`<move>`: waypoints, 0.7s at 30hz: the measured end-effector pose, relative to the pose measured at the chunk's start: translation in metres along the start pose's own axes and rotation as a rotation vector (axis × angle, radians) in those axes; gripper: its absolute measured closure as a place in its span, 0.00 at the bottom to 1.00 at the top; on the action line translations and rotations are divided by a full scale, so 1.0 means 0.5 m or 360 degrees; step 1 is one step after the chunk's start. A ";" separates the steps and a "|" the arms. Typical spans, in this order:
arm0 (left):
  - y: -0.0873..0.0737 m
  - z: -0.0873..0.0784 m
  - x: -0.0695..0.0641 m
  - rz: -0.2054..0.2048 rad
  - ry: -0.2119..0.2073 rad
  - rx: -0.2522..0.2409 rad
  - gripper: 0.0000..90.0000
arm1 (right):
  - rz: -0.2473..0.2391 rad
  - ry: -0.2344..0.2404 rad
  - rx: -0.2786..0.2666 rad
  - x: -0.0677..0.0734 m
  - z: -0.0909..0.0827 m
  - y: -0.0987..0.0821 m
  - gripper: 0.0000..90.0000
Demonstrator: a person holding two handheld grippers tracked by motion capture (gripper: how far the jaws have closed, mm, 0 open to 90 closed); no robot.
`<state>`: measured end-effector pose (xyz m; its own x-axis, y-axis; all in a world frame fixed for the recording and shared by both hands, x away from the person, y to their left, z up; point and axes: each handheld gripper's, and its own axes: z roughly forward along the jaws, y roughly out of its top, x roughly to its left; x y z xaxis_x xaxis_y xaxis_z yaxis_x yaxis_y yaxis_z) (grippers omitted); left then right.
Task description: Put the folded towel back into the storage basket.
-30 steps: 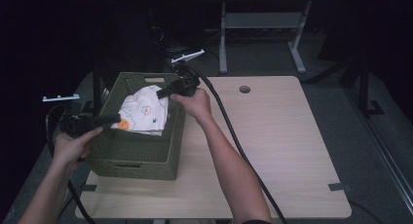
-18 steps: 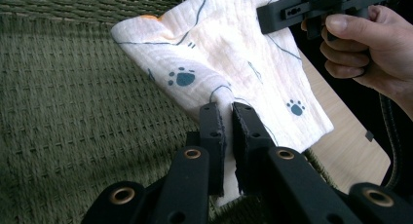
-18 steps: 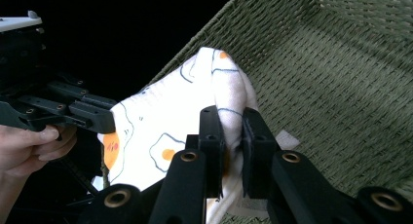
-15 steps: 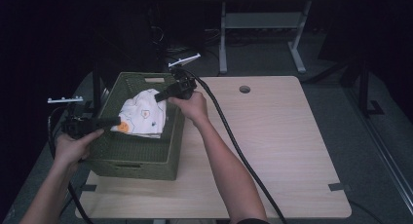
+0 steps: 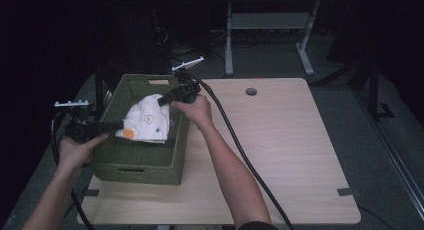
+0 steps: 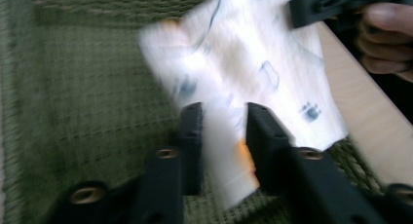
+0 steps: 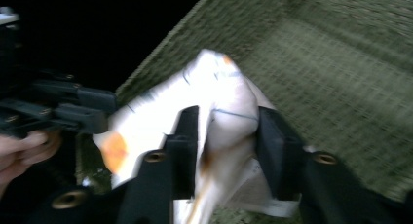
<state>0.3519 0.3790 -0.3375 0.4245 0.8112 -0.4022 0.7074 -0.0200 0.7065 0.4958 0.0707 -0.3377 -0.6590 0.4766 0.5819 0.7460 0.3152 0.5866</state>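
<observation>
A white cloth [image 5: 147, 121] with small prints and an orange patch hangs over the inside of a green woven basket [image 5: 140, 166]. It is stretched between both grippers. My left gripper [image 5: 119, 124] reaches over the basket's left wall and is shut on the cloth's lower edge [image 6: 243, 53], with fabric between its jaws [image 6: 221, 131]. My right gripper [image 5: 161, 101] comes in from the far right corner. It is shut on a bunched fold [image 7: 228, 131] of the cloth [image 7: 160, 112]. The basket floor [image 7: 331, 73] lies below the cloth.
The basket stands on the left part of a light wooden table [image 5: 290, 155] with a round cable hole [image 5: 251, 91] near its far edge. A thick black cable [image 5: 235, 140] trails across the table from the right gripper. A desk frame [image 5: 270, 25] stands behind, in the dark.
Both grippers keep their hold on the cloth. The left hand has shifted slightly inward and the cloth now spreads a little wider between the two grippers.
</observation>
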 end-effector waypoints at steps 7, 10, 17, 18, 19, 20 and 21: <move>-0.002 -0.003 0.003 -0.0021 0.0003 -0.0014 0.74 | -0.0011 -0.0024 0.0015 -0.010 -0.005 -0.008 0.67; 0.001 -0.002 -0.002 -0.0016 -0.0001 -0.0019 0.74 | -0.0012 -0.0019 0.0009 -0.010 -0.012 -0.009 0.68; 0.004 0.002 -0.012 -0.0010 -0.0028 -0.0035 0.74 | -0.0017 -0.0007 0.0000 -0.007 -0.031 -0.016 0.69; 0.005 0.002 -0.016 -0.0006 -0.0036 -0.0030 0.74 | -0.0024 -0.0005 -0.0008 -0.007 -0.036 -0.017 0.69; 0.006 0.002 -0.018 0.0003 -0.0040 -0.0026 0.74 | -0.0018 0.0002 -0.0021 -0.005 -0.039 -0.019 0.69; 0.006 0.000 -0.021 0.0008 -0.0041 -0.0028 0.74 | -0.0014 0.0007 -0.0025 -0.004 -0.042 -0.019 0.69; 0.008 -0.002 -0.024 0.0020 -0.0044 -0.0032 0.74 | -0.0016 0.0006 -0.0032 -0.002 -0.045 -0.020 0.69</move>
<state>0.3490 0.3695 -0.3294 0.4491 0.7944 -0.4089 0.6904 -0.0180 0.7232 0.4869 0.0487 -0.3317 -0.6666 0.4704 0.5782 0.7374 0.3030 0.6036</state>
